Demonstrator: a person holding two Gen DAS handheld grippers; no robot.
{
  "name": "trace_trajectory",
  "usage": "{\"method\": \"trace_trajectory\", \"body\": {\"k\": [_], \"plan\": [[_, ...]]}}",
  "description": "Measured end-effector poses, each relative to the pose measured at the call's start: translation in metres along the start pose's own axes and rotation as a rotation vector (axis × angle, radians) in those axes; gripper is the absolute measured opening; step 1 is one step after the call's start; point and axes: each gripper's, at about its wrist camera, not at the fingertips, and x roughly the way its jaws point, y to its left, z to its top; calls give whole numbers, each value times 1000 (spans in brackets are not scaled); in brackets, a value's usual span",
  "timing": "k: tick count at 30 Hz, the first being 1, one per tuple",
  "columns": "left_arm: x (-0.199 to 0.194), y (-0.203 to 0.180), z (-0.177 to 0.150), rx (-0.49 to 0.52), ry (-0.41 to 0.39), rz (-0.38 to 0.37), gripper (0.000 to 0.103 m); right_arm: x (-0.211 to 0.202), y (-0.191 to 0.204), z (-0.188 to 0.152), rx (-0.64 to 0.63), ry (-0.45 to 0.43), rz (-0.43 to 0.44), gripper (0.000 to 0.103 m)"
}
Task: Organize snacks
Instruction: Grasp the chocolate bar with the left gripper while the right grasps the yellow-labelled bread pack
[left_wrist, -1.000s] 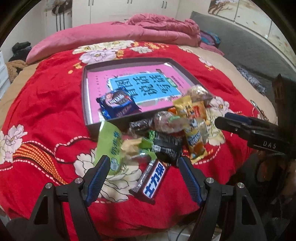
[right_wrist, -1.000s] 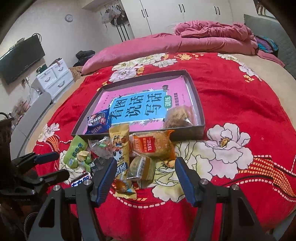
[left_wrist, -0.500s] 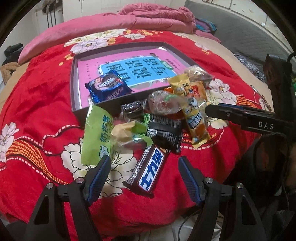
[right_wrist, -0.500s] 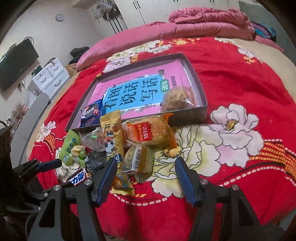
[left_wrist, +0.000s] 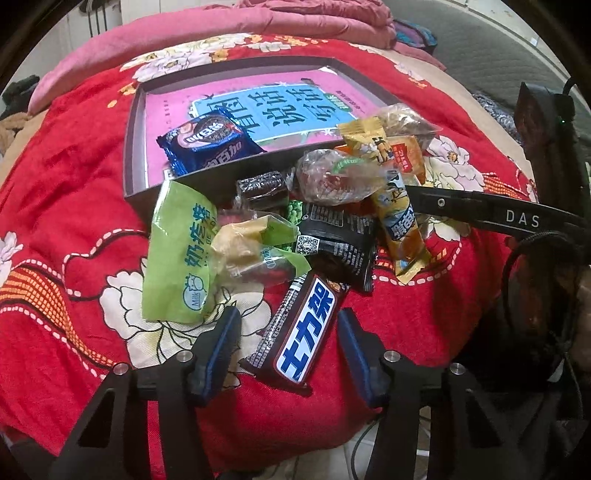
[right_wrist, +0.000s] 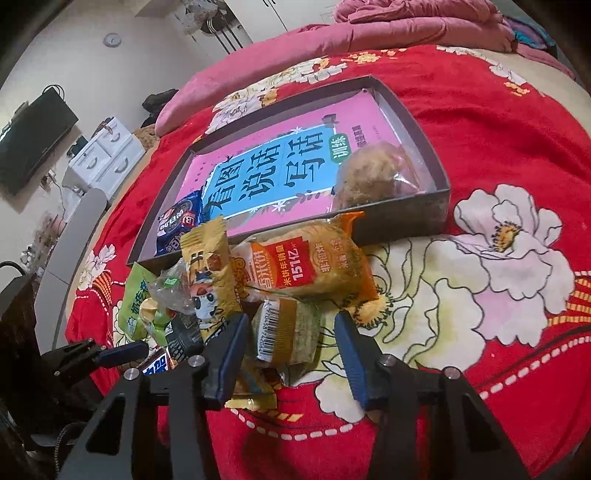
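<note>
A heap of snacks lies on the red flowered blanket in front of a dark tray (left_wrist: 133, 147) (right_wrist: 424, 122) lined with a pink book. In the tray are a blue biscuit packet (left_wrist: 207, 144) (right_wrist: 177, 225) and a clear-wrapped brown bun (right_wrist: 369, 181). My left gripper (left_wrist: 288, 328) straddles a brown chocolate bar (left_wrist: 303, 332); its jaws are closing, with the pads still apart from the wrapper. My right gripper (right_wrist: 291, 325) is closing around a small yellow-green cake with a barcode (right_wrist: 291, 332), gaps showing on both sides. An orange rice-cracker pack (right_wrist: 310, 266) lies just beyond the cake.
A green milk-candy pack (left_wrist: 181, 254), a black packet (left_wrist: 336, 236) and a long yellow packet (left_wrist: 391, 206) crowd the heap. A pink quilt (left_wrist: 258, 22) is bunched at the bed's far end. White drawers (right_wrist: 107, 155) stand left of the bed. The bed edge drops off right under both grippers.
Both grippers have sunk toward the heap and their jaws have narrowed. The chocolate bar now sits between the left jaws and the small cake between the right.
</note>
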Motion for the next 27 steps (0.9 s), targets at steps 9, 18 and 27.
{"method": "trace_trajectory", "body": {"k": [9,18,27], "plan": [[9,-4,4,2,16,-1,53,5,-3,2,16,3,56,36],[8,-6,4,17,11,10,39,-18,-8,-6,-1,-46,12,35],[-9,-6,4,-2,-19,-70,29,-39,-12,-1,-10,-115,-42,35]]}}
